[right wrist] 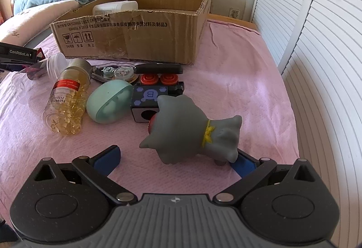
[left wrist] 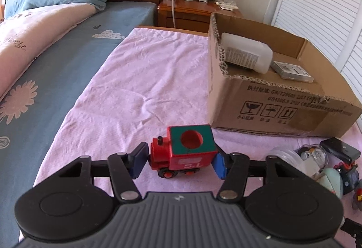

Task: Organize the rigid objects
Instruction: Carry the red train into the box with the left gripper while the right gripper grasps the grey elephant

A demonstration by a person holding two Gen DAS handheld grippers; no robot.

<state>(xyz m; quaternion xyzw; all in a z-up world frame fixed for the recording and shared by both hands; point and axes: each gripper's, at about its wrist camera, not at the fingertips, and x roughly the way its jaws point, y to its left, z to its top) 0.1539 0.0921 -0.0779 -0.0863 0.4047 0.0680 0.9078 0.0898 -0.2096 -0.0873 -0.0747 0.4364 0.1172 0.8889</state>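
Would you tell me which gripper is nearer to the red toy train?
Left. The left gripper is shut on the red toy train; the right gripper stands open around a grey figurine elsewhere.

Glossy painted toy train [left wrist: 184, 153], corrugated cardboard box [left wrist: 271, 98]

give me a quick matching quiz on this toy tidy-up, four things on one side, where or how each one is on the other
Things:
1. red wooden toy train with green roof
2. white plastic jug
3. grey rubber cat figure
4. clear bottle of yellow capsules

Places or states:
A. inside the brown cardboard box
B. lying on its side on the pink cloth
C. gripped in the left gripper
D. between the open jaws of the right gripper

Pairs: 1-C, 2-A, 3-D, 4-B
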